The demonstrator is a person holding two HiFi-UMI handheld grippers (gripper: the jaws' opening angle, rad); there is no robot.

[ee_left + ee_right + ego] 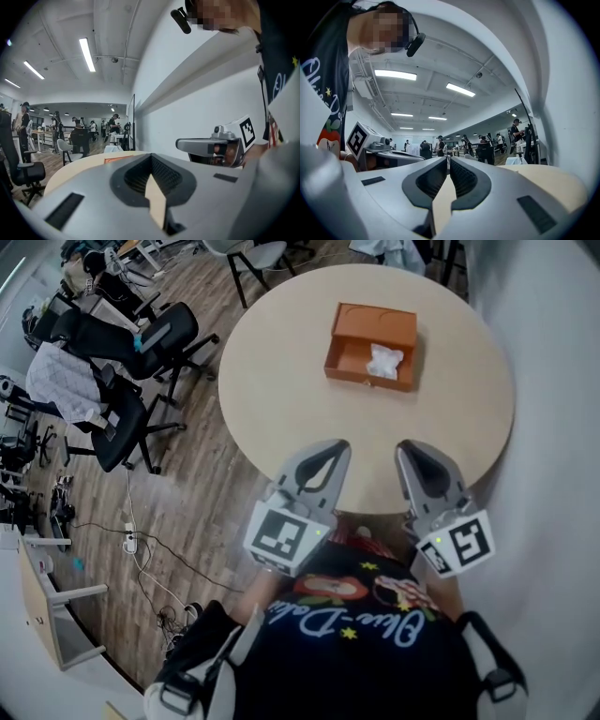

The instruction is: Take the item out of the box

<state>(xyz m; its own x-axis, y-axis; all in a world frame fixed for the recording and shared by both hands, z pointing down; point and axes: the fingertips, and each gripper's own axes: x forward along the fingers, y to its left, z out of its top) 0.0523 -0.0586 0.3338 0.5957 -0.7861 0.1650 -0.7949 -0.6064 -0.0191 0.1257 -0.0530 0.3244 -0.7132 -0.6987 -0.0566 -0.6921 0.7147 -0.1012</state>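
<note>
An orange box (349,343) with its lid folded back lies on the far side of the round beige table (281,390). A crumpled white item (384,360) rests inside it, toward its right end. My left gripper (337,448) and right gripper (406,448) hover side by side over the table's near edge, well short of the box. Both are shut with nothing between the jaws. In the left gripper view, the left gripper (151,157) points across the table at the distant box (119,159), and the right gripper (186,144) shows beside it. The right gripper view shows its own shut jaws (448,160).
Black office chairs (122,343) stand left of the table on a wooden floor, with cables and a power strip (131,540) below them. A white wall (562,427) runs along the right. Several people stand far off in the room (79,129).
</note>
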